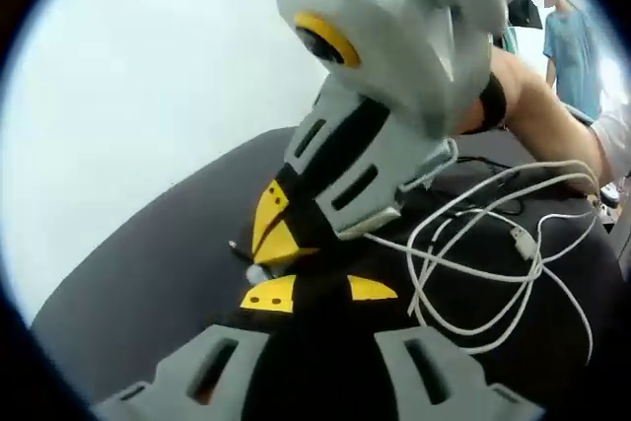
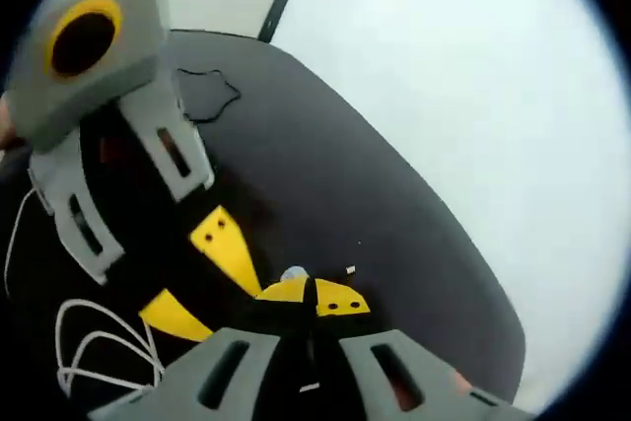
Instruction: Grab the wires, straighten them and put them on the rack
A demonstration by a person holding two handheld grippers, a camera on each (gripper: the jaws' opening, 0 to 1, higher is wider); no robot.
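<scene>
Honestly, we're right in the fiddly bit here. In the left gripper view, the left gripper (image 1: 317,293) has its yellow tips pressed together at the near middle, on a dark cloth-covered table (image 1: 148,273). Whether anything is pinched between them, we can't tell. The right gripper (image 1: 264,244) comes in from above and its yellow tips meet just left of ours, seemingly nipping a small silvery plug end (image 1: 258,273). The white wires (image 1: 493,273) lie in a loose tangle of loops on the right side of the table, with a white USB-type plug (image 1: 523,242) sitting in the middle of the loops. A forearm with a black band (image 1: 532,110) reaches in on the far right, and a person in a blue shirt (image 1: 572,46) stands far off.

In the right gripper view, the right gripper (image 2: 314,295) is clamped tight, with a small pale plug end (image 2: 294,273) showing at its tips. The left gripper (image 2: 202,278) comes in from the left and its yellow tips look spread here, so its state is unclear to us. A few white loops (image 2: 94,347) sit at the near left.

Handling-wise, we'd guess thin, light and floppy: no stiffness, it'll sag and snag on itself. The cord is smooth, so we'd grab near the plug and slide the other gripper along to pull the loops out.
</scene>
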